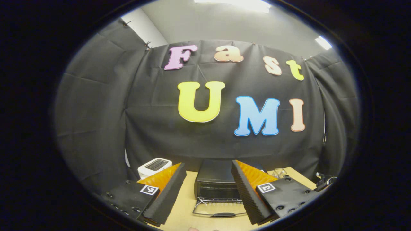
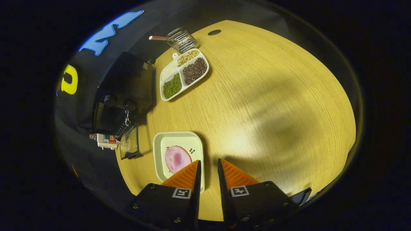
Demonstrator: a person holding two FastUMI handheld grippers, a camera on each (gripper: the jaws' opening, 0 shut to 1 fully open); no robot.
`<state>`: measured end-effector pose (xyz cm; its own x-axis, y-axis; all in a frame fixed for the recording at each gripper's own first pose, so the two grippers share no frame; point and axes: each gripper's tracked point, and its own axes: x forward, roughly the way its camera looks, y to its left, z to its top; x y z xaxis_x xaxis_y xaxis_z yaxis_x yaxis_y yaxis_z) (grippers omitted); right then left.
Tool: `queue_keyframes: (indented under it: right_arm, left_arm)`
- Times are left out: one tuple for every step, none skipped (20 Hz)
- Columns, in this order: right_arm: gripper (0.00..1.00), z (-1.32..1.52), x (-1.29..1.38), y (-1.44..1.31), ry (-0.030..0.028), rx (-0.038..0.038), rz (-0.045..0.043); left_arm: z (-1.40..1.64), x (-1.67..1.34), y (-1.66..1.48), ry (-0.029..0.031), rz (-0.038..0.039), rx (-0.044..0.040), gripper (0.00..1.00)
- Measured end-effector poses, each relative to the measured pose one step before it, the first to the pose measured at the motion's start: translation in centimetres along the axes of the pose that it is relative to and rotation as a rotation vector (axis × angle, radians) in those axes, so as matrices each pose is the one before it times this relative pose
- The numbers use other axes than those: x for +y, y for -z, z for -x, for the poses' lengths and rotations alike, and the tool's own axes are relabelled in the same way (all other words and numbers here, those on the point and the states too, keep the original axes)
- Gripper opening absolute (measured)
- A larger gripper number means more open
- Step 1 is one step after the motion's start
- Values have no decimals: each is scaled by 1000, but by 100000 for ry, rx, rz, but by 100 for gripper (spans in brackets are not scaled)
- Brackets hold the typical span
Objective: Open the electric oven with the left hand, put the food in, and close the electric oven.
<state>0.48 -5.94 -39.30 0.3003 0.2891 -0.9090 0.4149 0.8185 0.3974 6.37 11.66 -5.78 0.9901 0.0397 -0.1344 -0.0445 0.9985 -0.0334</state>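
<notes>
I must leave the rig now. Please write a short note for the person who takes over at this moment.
Left gripper: open, holds nothing, fingers facing the oven.
Right gripper: fingers nearly together, holds nothing, over the table beside the plate.
Oven door: already down, open.
Food: a pink slice lies on the plate, near the open oven.
Left: pick up the slice, put it in the oven, close the door.

Left gripper with two wedge-shaped fingers faced in ribbed foam, flat black screw-studded mounts behind the jaws, a square black-and-white marker on each, right gripper built alike, markers beside the jaws
</notes>
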Motion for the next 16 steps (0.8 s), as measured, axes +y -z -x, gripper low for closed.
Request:
queue_keyframes:
  right_arm:
    - [33, -378, 197, 319, 983, 1580, 1199]
    - [33, -429, 422, 371, 38, 2052, 729]
    - [33, -475, 382, 452, 581, 2238, 388]
    - [33, -491, 209, 303, 1295, 1809, 1170]
    - [33, -608, 95, 307, 2522, 1379, 1605]
    - [33, -692, -731, 408, 6882, 2661, 1654]
    - [33, 166, 46, -367, 3152, -179, 557]
    - [34, -230, -153, -577, 2858, -1256, -389]
    - [33, -146, 227, 37, 1424, 875, -1855]
    - [44, 106, -123, -629, -592, -1641, 3898]
    - [22, -446, -517, 147, -981, -358, -418]
    - [2, -844, -178, 518, -2605, 344, -3949]
    - [2, 79, 39, 75, -5681, 1526, -5884]
    - [2, 205, 150, 501, -7518, 2312, -8063]
    - [2, 266, 207, 111, -7534, 737, -8419]
    - [2, 367, 70, 350, -6407, 13, -5971]
  left_arm:
    - [38, 19, 35, 20, 405, 159, 91]
    - [-42, 155, 708, -164, 128, 421, 93]
    - [63, 270, 116, -401, -342, 299, 95]
    - [49, 437, 43, -577, -501, 233, 98]
    - [132, 413, 8, -559, -300, 283, 100]
    - [51, 267, 135, -463, -52, 259, 92]
    - [118, 417, 97, -659, 41, 255, 91]
    - [88, 412, 235, -716, 226, 267, 92]
    - [51, 342, 153, -694, 493, 438, 93]
    - [46, 245, 357, -532, 708, 742, 95]
    - [81, 169, 236, -217, 458, 449, 96]
    - [75, 130, 298, -80, 61, 719, 97]
    - [87, 159, 149, -229, -280, 169, 99]
    - [38, 167, 34, -5, -271, 58, 100]
    - [26, -33, -131, 206, -367, 62, 100]
    - [51, 151, -19, -93, -523, -222, 100]
